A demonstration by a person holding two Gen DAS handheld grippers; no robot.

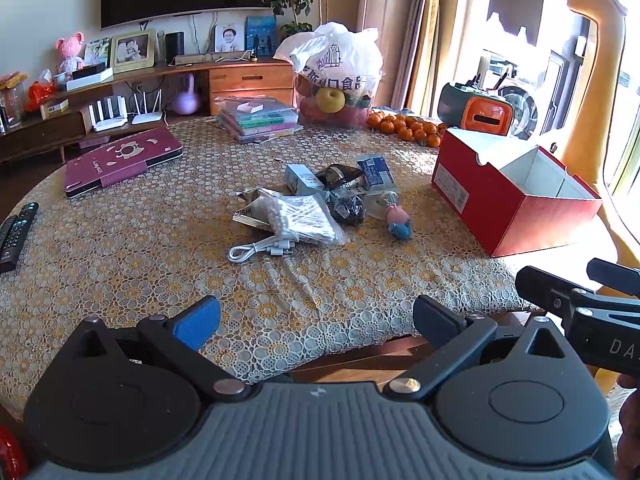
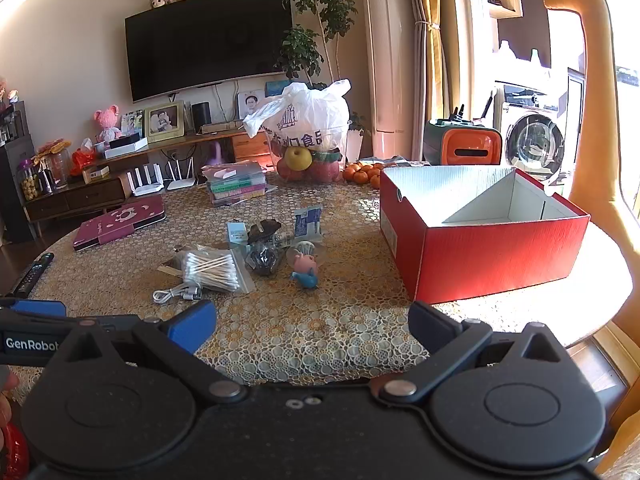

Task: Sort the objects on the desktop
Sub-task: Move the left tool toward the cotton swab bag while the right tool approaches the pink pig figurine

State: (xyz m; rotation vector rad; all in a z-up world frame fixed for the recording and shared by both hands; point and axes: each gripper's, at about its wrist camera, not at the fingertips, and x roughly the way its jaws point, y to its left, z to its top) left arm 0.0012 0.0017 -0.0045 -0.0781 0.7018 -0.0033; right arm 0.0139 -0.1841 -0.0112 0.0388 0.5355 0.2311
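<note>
bare lace tablecloth (image 2: 320, 332) fills the lower centre of both views, open up to the clutter pile (image 2: 248, 256) at mid-frame. the red box (image 2: 492, 256) blocks the right side; a clear strip runs between it and the pig toy (image 2: 305, 267).

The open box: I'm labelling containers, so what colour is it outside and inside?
The open box is red outside and white inside, clearest in the right wrist view.

Each hand-held gripper (image 1: 316, 322) (image 2: 312, 326) has a black ribbed body, two round black discs, silver pivot screws and blue-padded fingers (image 1: 198, 322); one side reads "GenRobot" in white lettering.
</note>
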